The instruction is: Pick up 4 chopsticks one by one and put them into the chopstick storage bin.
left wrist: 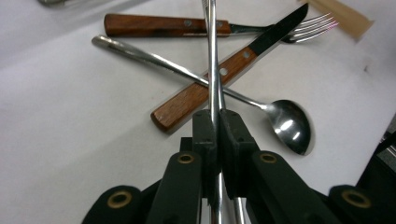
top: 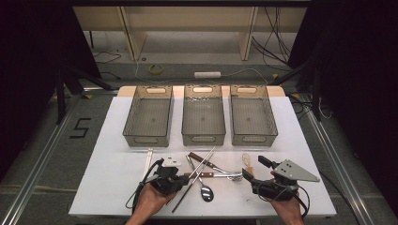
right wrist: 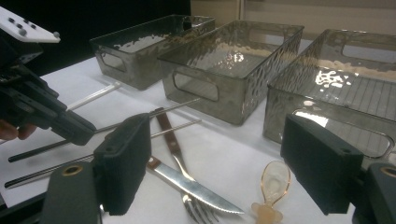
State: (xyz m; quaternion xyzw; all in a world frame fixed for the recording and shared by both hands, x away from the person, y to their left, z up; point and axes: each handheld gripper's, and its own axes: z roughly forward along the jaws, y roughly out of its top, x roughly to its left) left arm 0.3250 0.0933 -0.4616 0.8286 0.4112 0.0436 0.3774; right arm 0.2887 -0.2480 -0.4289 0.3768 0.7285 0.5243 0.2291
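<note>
My left gripper (top: 187, 180) (left wrist: 217, 123) is shut on a metal chopstick (top: 202, 164) (left wrist: 212, 56), which runs up out of its jaws. A second metal chopstick (right wrist: 175, 127) lies beside the first. Under them a wooden-handled knife (top: 206, 161) (left wrist: 196, 95), a wooden-handled fork (top: 211, 175) (left wrist: 159, 25) and a steel spoon (top: 206, 192) (left wrist: 289, 126) lie crossed on the white table. My right gripper (top: 255, 168) (right wrist: 224, 172) stands open to the right of the pile, nothing between its jaws. In front of it lies a small translucent plastic spoon (top: 247, 159) (right wrist: 273, 179).
Three clear plastic bins (top: 148, 138) (top: 202, 138) (top: 253, 138) stand in a row at the back of the table (top: 112, 187). A white stick (top: 148, 161) (right wrist: 93, 96) lies left of the cutlery. The table's front edge is close under both hands.
</note>
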